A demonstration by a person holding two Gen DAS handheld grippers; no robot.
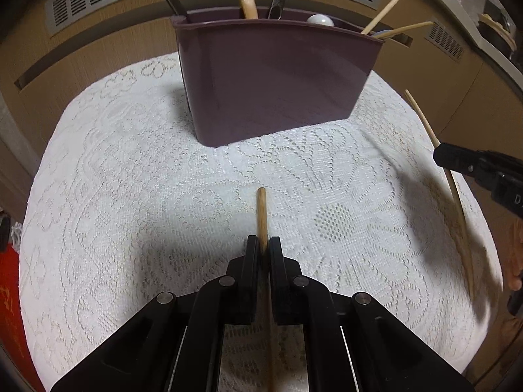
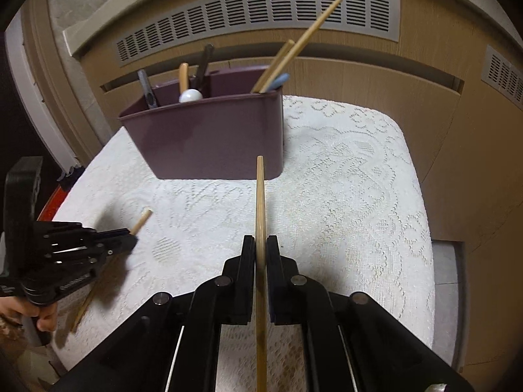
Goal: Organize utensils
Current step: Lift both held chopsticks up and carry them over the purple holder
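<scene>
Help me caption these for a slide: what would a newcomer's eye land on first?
Probably the purple utensil caddy at the far side of the white lace cloth, with handles and two chopsticks sticking out. Next, each gripper clamps one wooden chopstick: the left gripper and the right gripper, both above the cloth and aimed toward the caddy.

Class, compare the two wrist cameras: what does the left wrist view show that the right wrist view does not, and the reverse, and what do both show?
Only the left wrist view: red material at the left edge, beside the lace cloth.

Only the right wrist view: a blue handle beside the chopsticks in the holder, and the hand holding the left hand-held gripper.

Both: the purple utensil holder, the cloth, and each hand-held gripper shut on one chopstick, left, right.
</scene>
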